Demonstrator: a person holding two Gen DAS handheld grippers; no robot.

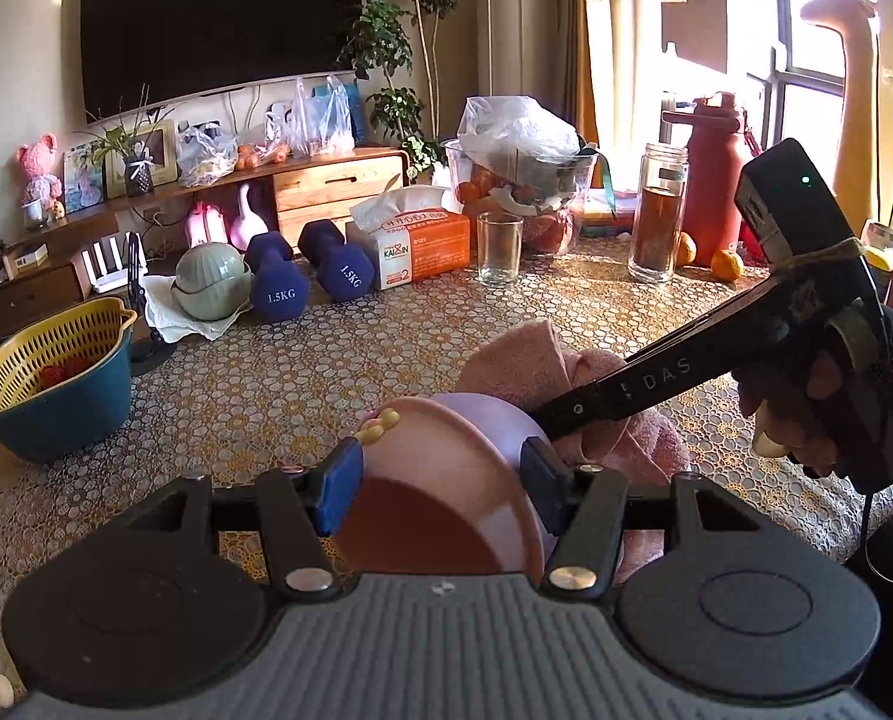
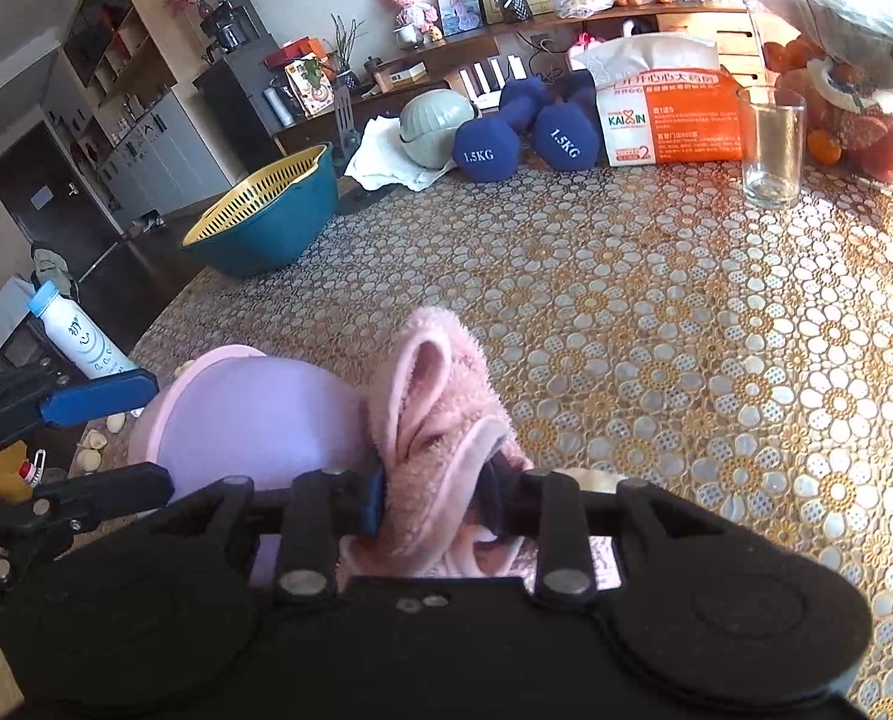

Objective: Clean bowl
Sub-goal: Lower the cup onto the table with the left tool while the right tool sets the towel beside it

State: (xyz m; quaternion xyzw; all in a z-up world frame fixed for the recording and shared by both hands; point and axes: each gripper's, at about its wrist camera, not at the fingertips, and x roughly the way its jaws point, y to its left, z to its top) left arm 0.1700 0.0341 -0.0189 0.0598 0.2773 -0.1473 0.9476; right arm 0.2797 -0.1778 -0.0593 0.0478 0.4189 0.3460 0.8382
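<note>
A pink bowl (image 1: 446, 480) is tipped on its side, its hollow facing the left wrist camera, above the patterned table (image 1: 266, 396). My left gripper (image 1: 440, 480) is shut on it, with a blue pad on each side of the rim. From the right wrist view the bowl's lilac outside (image 2: 248, 414) sits between the left gripper's (image 2: 146, 438) fingers. A fluffy pink cloth (image 2: 434, 450) stands bunched between the pads of my right gripper (image 2: 434, 498), which grips it right beside the bowl's outer wall. In the left wrist view the right gripper (image 1: 560, 426) reaches in from the right over the cloth (image 1: 524, 360).
Along the far side of the table stand an empty glass (image 2: 770, 144), an orange tissue box (image 2: 668, 114), two blue dumbbells (image 2: 524, 138) and a green round pot (image 2: 434, 120). A teal basin with a yellow strainer (image 2: 266, 222) sits at the left edge. A tea bottle (image 1: 656, 216) and red flask (image 1: 716, 174) stand far right.
</note>
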